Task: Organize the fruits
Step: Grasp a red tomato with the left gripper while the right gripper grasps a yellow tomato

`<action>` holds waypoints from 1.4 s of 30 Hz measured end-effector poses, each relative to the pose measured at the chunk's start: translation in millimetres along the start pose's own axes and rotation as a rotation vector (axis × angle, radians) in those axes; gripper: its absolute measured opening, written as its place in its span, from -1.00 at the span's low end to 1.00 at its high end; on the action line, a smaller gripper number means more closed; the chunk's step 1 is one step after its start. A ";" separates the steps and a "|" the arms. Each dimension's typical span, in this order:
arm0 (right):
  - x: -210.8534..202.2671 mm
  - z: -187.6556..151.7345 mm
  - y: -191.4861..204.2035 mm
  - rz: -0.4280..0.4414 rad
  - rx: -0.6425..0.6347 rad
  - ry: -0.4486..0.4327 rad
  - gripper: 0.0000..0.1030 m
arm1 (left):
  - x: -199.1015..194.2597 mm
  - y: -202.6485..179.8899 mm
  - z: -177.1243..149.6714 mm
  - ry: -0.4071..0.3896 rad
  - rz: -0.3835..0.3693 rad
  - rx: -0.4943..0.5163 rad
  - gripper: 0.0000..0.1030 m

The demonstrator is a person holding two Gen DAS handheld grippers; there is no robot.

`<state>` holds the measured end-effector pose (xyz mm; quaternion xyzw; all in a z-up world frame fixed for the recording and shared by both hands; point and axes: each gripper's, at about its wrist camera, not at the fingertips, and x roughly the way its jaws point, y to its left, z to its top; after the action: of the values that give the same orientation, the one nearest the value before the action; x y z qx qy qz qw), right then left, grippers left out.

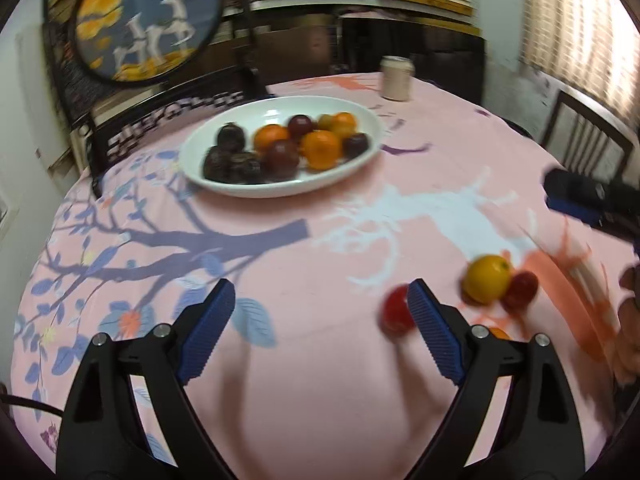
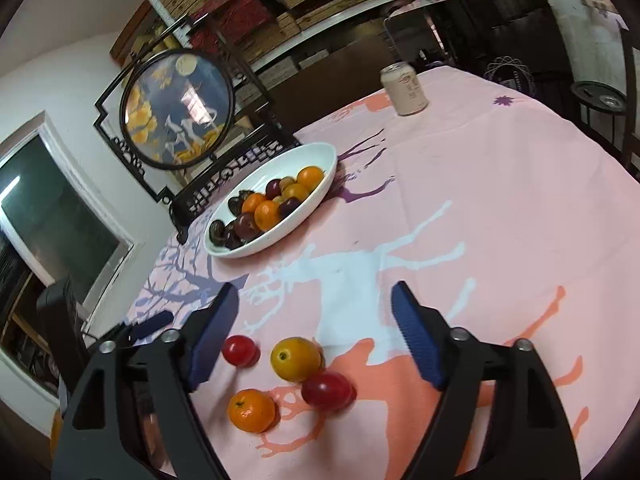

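Operator: Right hand-held gripper [image 2: 312, 312] status?

Technician: Fingers spread wide, nothing held. Four loose fruits lie on the tabletop [image 2: 500, 208] just ahead of it: a yellow-orange citrus [image 2: 296, 359], a red plum [image 2: 328, 391] touching it, a second red plum [image 2: 239, 350] beside the left finger, and a mandarin [image 2: 252, 410] nearest the camera.

Operator: Left hand-held gripper [image 1: 322, 308]?

Technician: Also wide open and empty. One red plum [image 1: 394, 316] sits partly behind its right finger.

Operator: Farther out?

Technician: White bowl [image 2: 320, 156] with oranges and dark plums, well apart from the loose fruits. Beverage can [image 2: 404, 89] upright near the far edge.
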<state>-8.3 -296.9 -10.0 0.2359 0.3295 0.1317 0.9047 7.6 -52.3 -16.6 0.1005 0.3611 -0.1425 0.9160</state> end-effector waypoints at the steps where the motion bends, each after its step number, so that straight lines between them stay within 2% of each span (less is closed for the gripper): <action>1: 1.0 0.7 -1.7 -0.003 0.008 0.002 0.58 | 0.5 -5.5 -1.4 0.001 -0.001 0.021 0.78; 6: 3.3 0.4 0.2 0.003 0.004 0.014 0.58 | 9.9 -24.8 -3.1 0.018 0.012 0.106 0.78; 8: 2.4 0.2 -0.7 0.003 0.007 0.012 0.58 | 15.4 -31.7 -3.8 0.022 0.039 0.140 0.78; 11: 3.6 0.5 -2.0 0.000 0.014 0.017 0.58 | 27.2 -34.9 -3.4 0.046 0.065 0.162 0.87; 16: 4.3 0.1 -1.9 -0.005 0.014 0.022 0.58 | 38.0 -11.9 3.1 0.084 0.054 0.060 0.90; 18: 3.9 0.1 -2.8 -0.008 0.017 0.020 0.58 | 33.5 8.3 4.8 0.062 0.134 0.012 0.90; 20: 3.5 0.3 -3.5 -0.007 0.021 0.019 0.58 | 24.2 38.5 5.2 0.039 0.190 -0.098 0.87; 21: 3.8 0.0 -3.1 -0.005 0.019 0.022 0.57 | 21.1 49.6 3.8 0.039 0.178 -0.144 0.87; 22: 4.3 0.0 -2.9 -0.003 0.017 0.025 0.57 | 19.0 58.7 1.9 0.045 0.129 -0.188 0.87; 24: 5.2 -0.3 -1.4 -0.005 0.010 0.031 0.57 | 20.6 56.8 1.3 0.060 0.080 -0.183 0.87; 27: 4.9 -0.7 -1.2 -0.006 0.009 0.030 0.57 | 25.1 37.8 0.7 0.067 0.125 -0.085 0.86; 29: 5.0 -1.0 -0.9 -0.005 0.010 0.030 0.58 | 29.7 31.2 1.1 0.076 0.121 -0.050 0.85; 30: 5.3 -1.4 -0.4 -0.005 0.009 0.031 0.58 | 29.8 32.7 1.7 0.076 0.111 -0.056 0.75; 31: 5.5 -1.4 -0.4 -0.006 0.008 0.032 0.57 | 29.0 34.1 0.8 0.079 0.109 -0.066 0.56; 33: 5.9 -1.1 -0.8 -0.006 0.009 0.034 0.57 | 31.3 40.4 -0.9 0.103 0.100 -0.097 0.31; 36: 7.0 -0.7 -1.5 -0.005 0.011 0.040 0.57 | 31.1 46.6 -6.9 0.136 0.080 -0.137 0.28; 40: 7.7 -1.6 1.3 0.004 -0.001 0.047 0.57 | 26.5 43.8 -9.0 0.123 0.092 -0.117 0.28; 42: 8.9 -2.8 4.5 0.011 -0.015 0.055 0.57 | 33.4 44.1 -8.0 0.137 0.097 -0.111 0.20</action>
<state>-3.8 -288.6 -14.3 0.2269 0.3521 0.1456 0.8963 40.7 -14.9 -41.9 0.0764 0.4250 -0.0705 0.8992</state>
